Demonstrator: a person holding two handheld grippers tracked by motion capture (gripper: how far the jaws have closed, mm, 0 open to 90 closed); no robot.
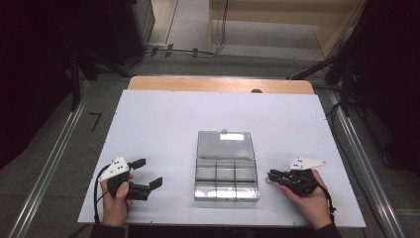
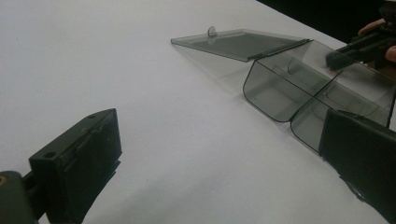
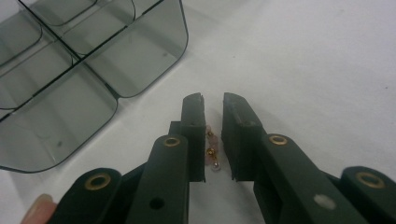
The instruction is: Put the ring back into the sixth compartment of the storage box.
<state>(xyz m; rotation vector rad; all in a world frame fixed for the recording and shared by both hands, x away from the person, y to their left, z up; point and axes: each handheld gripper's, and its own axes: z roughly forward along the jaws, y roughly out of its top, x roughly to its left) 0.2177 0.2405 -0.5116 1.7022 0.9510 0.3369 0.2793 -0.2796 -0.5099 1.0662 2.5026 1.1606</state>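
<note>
Small beaded piece [image 3: 212, 151] (pinkish beads, gold and silver bits; earring or short chain, exact type not resolved) is seen on the white table sheet [image 1: 163, 124], just beside the R side of the clear compartment box [image 1: 226, 179], outside it. In the high view a faint pinkish ring shape is made out at the jaw tips, nothing more.

R gripper [image 3: 212, 100]: jaws narrowed to a slim gap, piece lying between them; pads are not seen pressing on it, so not yet gripped. L gripper [image 2: 219, 154]: jaws spread wide, nothing between them, resting on the sheet well apart from the box on its L side.

Step in hand, judged: pinch-up of the beaded piece for transfer to a compartment. To be done well: tips kept low on the sheet, piece centred between pads, closure made slowly so beads are not flicked out; lift to be checked before travel over the box wall. Lid [image 2: 238, 42] is already folded back, so access is free.

View notes: R gripper view gives the beads and jaw gap. L gripper view gives the lid's tilt and latch tab, plus the R jaws seen through the box wall. High view gives overall layout and six-cell grid.
</note>
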